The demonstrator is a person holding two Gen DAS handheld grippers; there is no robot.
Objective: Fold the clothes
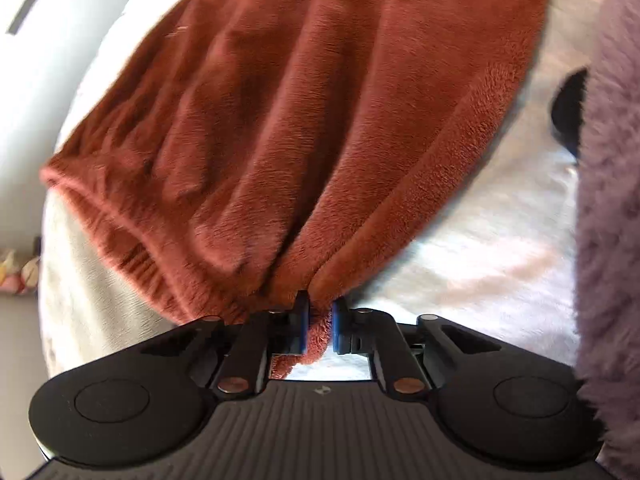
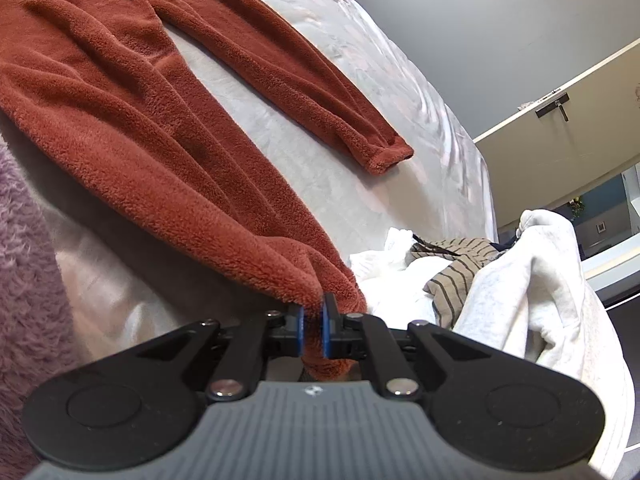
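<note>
The rust fleece top (image 2: 132,112) lies spread on the pale bed (image 2: 328,168), body reaching away to the far left and one sleeve (image 2: 304,80) stretched flat toward the right. Both grippers are clamped on its near hem: the left gripper (image 1: 319,326) has a bunched fold of fleece pinched between its blue pads, and the right gripper (image 2: 313,330) grips another corner of the same edge the same way. Holding two points of one edge seems meant to keep the hem taut, so it can be carried over the body as a straight fold. A mauve fluffy fabric (image 1: 608,220) hangs close beside the grippers, and a heap of unfolded clothes (image 2: 500,264) waits at the bed's near right
</note>
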